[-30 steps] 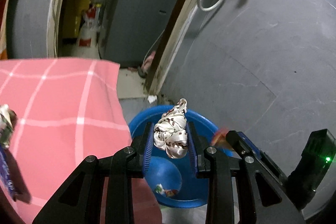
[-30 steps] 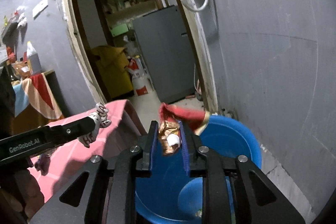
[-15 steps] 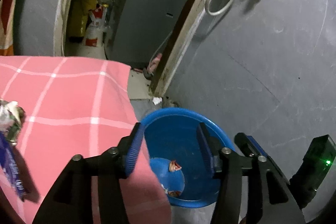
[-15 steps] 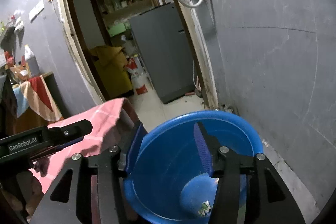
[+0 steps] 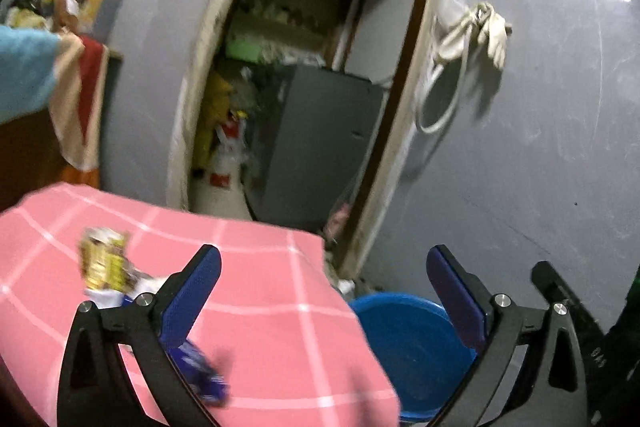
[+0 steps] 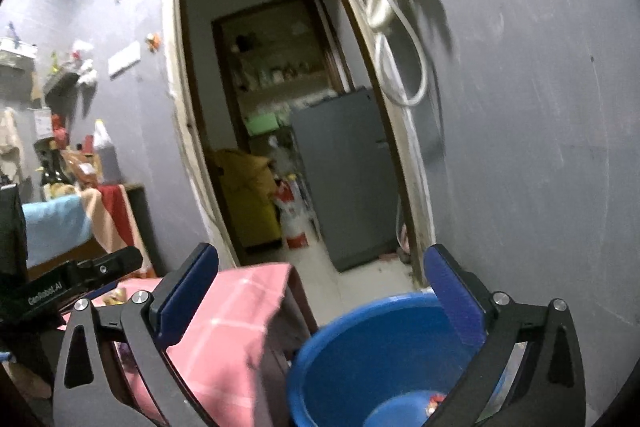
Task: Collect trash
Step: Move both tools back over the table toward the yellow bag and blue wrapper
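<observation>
The left gripper (image 5: 324, 287) and the right gripper (image 6: 320, 287) are both opening wide, and nothing is between their blue pads. Just past them, the blue tub (image 6: 360, 355) sits on the floor beside the pink checked cloth (image 5: 260, 287), where a yellow wrapper (image 5: 102, 263) and a blue wrapper (image 5: 204, 379) lie. Farther back, a grey fridge (image 6: 344, 179) stands through the doorway.
</observation>
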Tool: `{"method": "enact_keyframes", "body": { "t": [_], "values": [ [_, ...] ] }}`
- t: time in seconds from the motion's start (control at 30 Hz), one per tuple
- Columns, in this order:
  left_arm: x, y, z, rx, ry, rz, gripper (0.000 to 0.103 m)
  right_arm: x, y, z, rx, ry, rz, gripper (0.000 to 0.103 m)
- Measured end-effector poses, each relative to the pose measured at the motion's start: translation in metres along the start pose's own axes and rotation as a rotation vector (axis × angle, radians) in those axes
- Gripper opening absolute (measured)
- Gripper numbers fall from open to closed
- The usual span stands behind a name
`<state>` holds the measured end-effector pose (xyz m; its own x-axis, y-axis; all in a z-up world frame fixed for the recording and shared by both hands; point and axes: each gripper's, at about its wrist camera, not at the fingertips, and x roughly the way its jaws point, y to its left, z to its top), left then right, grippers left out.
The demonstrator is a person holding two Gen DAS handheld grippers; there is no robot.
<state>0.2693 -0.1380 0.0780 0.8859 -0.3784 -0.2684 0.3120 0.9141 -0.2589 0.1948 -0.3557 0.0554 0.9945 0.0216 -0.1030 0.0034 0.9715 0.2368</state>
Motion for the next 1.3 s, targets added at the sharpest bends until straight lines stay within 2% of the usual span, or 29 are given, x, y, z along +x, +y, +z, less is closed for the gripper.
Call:
{"method": "enact_keyframes", "body": {
  "t": [0.47,0.8,1.07,1.3],
  "values": [
    [-0.084,0.047,0.009,0.04,-0.168,0.112,0.101,-0.026,0.075,0.015,-0.09,-0.116,0.135,0.103],
    [-0.121,0.096,0.005,0.05,-0.207,0.2,0.101,-0.023,0.131,0.007,-0.142,-0.153,0.212,0.103],
    [-0.122,0.139,-0.008,0.031,-0.143,0.257,0.101,0.001,0.162,-0.012,-0.182,-0.063,0.261,0.103],
    [-0.103,0.17,-0.016,-0.016,-0.004,0.278,0.101,0.039,0.179,-0.038,-0.223,0.136,0.262,0.103]
  ]
}}
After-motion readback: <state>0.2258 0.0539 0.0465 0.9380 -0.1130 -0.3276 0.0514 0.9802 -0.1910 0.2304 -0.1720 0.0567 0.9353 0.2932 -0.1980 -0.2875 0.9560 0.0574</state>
